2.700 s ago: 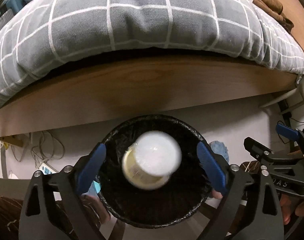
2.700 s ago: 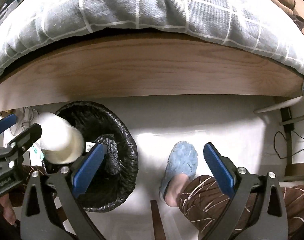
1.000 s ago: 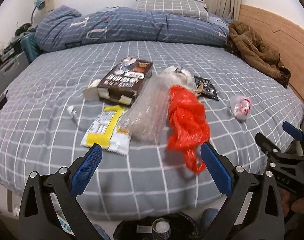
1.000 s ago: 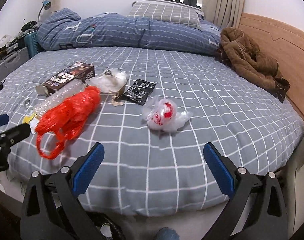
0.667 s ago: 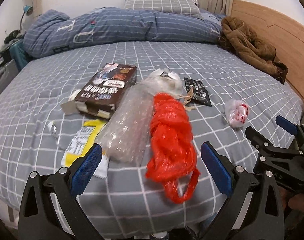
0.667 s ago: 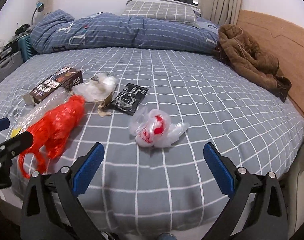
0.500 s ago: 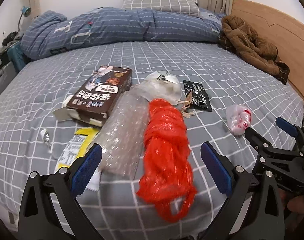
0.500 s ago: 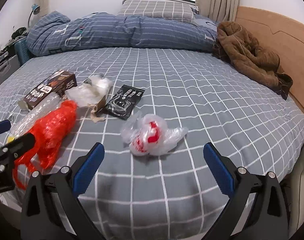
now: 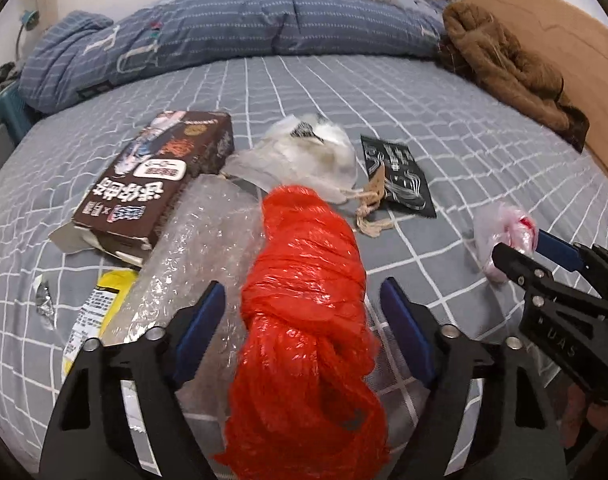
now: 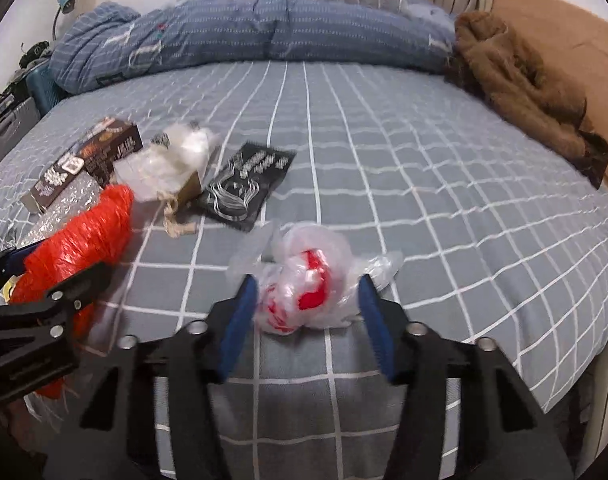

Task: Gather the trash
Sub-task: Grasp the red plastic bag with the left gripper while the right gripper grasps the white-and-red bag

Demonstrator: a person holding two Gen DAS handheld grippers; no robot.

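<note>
Left hand-held gripper: jaws apart, straddling the crumpled red plastic bag at the near edge of the grey checked bed, pads not touching it. Right hand-held gripper: jaws apart around the small clear plastic bag with red print; contact unclear, frame blurred. Clear bubble wrap touches the red bag's left side; brown printed carton and black foil sachet lie behind.
</note>
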